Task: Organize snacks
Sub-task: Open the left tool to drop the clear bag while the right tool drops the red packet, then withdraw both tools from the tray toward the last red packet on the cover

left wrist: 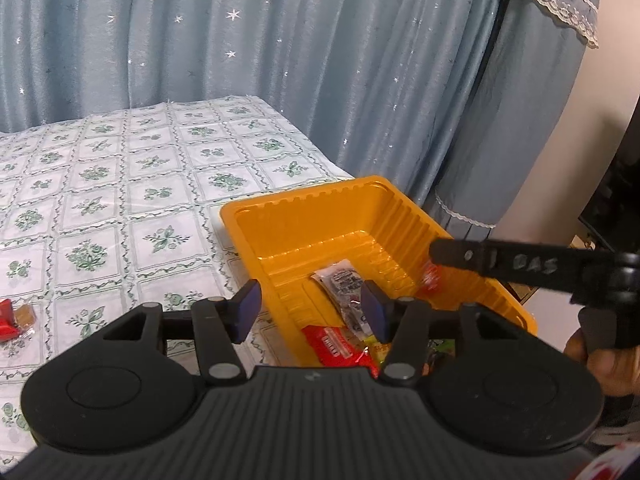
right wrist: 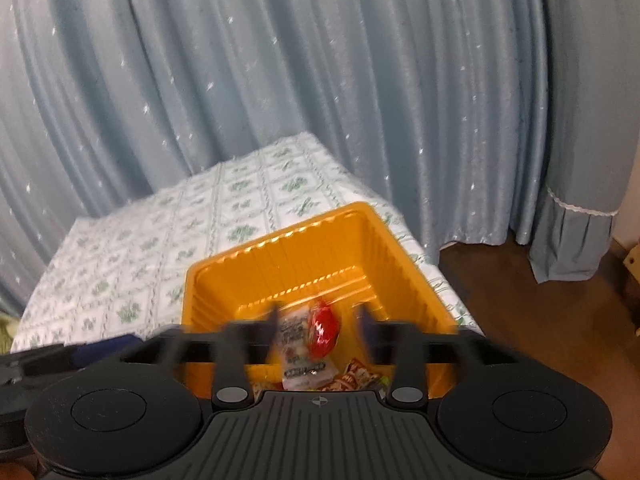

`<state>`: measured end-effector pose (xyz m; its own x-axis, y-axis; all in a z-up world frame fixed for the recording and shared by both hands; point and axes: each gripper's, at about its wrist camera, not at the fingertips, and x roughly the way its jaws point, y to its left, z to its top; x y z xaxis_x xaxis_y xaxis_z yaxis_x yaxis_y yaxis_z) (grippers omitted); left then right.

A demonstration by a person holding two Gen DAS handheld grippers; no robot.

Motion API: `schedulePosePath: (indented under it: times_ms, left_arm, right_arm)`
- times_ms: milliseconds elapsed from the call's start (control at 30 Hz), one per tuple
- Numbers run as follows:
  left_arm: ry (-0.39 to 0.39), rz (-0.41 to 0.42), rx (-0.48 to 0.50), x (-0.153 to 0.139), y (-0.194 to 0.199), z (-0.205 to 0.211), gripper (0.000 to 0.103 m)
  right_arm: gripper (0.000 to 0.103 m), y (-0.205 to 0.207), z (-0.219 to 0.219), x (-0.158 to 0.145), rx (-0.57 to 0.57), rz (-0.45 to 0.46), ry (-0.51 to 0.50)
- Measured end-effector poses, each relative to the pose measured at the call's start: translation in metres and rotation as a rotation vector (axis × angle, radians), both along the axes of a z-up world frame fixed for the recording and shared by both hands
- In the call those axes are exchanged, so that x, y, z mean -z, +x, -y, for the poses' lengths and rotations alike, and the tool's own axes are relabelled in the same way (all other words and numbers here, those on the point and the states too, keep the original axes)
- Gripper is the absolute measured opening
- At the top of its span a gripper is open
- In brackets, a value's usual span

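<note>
Snacks are collecting in the orange tray (right wrist: 404, 264) at the table's (left wrist: 120, 168) near corner; the right gripper (right wrist: 320, 322) is hanging over it, jaws parted, a red candy (right wrist: 324, 328) loose between them, apparently dropping in. The left gripper (left wrist: 310, 312) is hovering half-open, empty, while a red packet (left wrist: 8, 318) is lying on the cloth, probably next

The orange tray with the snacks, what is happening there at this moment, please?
A person sorts snacks with two tools. The right hand-held gripper hangs open over the ribbed orange plastic tray, and a small red wrapped snack sits loose between its fingers, apparently just dropped. The left hand-held gripper is open at the tray's near edge, holding nothing. More red packets wait on the floral tablecloth.
</note>
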<state>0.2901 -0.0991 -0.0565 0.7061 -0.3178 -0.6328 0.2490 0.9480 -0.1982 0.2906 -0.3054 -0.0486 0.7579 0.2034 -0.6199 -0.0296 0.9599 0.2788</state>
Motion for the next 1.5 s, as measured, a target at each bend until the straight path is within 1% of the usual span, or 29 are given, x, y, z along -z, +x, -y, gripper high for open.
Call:
schedulePosePath:
  times_ms: [67,200,267,400,467,567,667,733,800,967,1200,1267,1500]
  left_arm:
    - [-0.004,-0.001,-0.01,-0.001,-0.003,-0.005,0.053]
    - [-0.011,-0.002,-0.034,-0.005,-0.014,-0.013,0.056]
    - [-0.014,0.0,-0.043,-0.009,-0.022,-0.017,0.06]
    - [-0.02,0.014,-0.064,-0.02,-0.044,-0.025,0.064]
    - [-0.022,0.022,-0.078,-0.026,-0.057,-0.03,0.07]
    - [-0.029,0.027,-0.094,-0.033,-0.078,-0.037,0.073]
    - [-0.027,0.038,-0.109,-0.041,-0.1,-0.044,0.079]
    - [-0.023,0.041,-0.115,-0.045,-0.116,-0.05,0.079]
    - [-0.021,0.044,-0.131,-0.049,-0.129,-0.058,0.082]
    - [-0.025,0.053,-0.191,-0.056,-0.159,-0.083,0.087]
    - [0.013,0.057,-0.274,-0.064,-0.186,-0.114,0.09]
    - [0.012,0.063,-0.3,-0.064,-0.194,-0.122,0.09]
    - [0.027,0.05,-0.336,-0.06,-0.212,-0.136,0.09]
  right_arm:
    - [0.062,-0.003,0.004,-0.002,0.007,0.01,0.019]
    - [0.062,-0.015,0.014,-0.008,0.04,0.003,0.034]
    - [0.062,-0.024,0.018,-0.012,0.059,-0.001,0.05]
    - [0.062,-0.047,0.022,-0.024,0.076,0.0,0.05]
    - [0.062,-0.061,0.02,-0.03,0.077,0.002,0.045]
    - [0.062,-0.083,0.015,-0.039,0.07,0.011,0.042]
    - [0.063,-0.104,0.005,-0.047,0.057,0.024,0.042]
    - [0.063,-0.117,-0.004,-0.052,0.05,0.033,0.046]
    - [0.064,-0.128,-0.013,-0.055,0.04,0.039,0.051]
    - [0.066,-0.15,-0.04,-0.059,0.002,0.043,0.059]
    - [0.067,-0.171,-0.07,-0.058,-0.054,0.041,0.044]
    - [0.067,-0.174,-0.077,-0.058,-0.068,0.039,0.043]
    - [0.067,-0.181,-0.096,-0.056,-0.115,0.035,0.036]
